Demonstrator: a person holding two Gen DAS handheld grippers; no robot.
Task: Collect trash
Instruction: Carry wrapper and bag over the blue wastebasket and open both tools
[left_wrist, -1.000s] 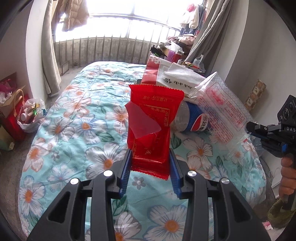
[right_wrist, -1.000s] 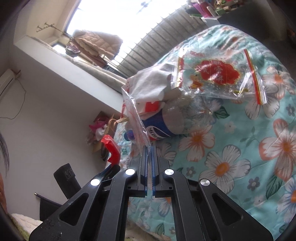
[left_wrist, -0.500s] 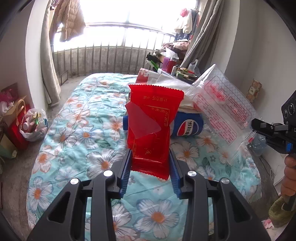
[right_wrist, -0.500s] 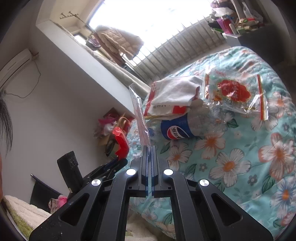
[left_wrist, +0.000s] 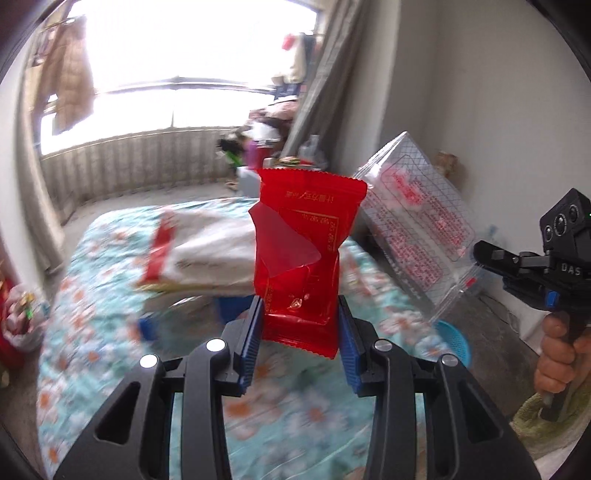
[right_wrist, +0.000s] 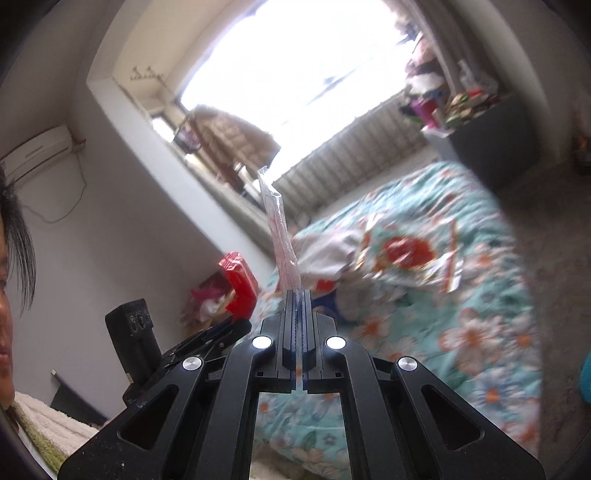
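My left gripper (left_wrist: 300, 314) is shut on a red snack wrapper (left_wrist: 306, 243), which stands upright between its blue pads above the bed. At the right of the left wrist view the right gripper (left_wrist: 480, 254) pinches a clear printed plastic bag (left_wrist: 413, 221). Seen from the right wrist, my right gripper (right_wrist: 295, 299) is shut on that clear bag (right_wrist: 279, 236), edge-on and pointing up. The left gripper holding the red wrapper (right_wrist: 240, 284) shows at lower left there. On the floral bed (left_wrist: 92, 332) lie a white and red bag (left_wrist: 207, 251) and a clear flowered bag (right_wrist: 406, 251).
A blue basket (left_wrist: 456, 341) sits on the floor beside the bed. Bags of clutter (left_wrist: 18, 314) stand on the floor at the left. A cluttered dresser (right_wrist: 476, 122) stands by the window railing. A hand (left_wrist: 557, 354) grips the right gripper's handle.
Both grippers rose and pulled away from the bed with their items. The clear bag came off the pile and now hangs free. The bottle is mostly hidden now.
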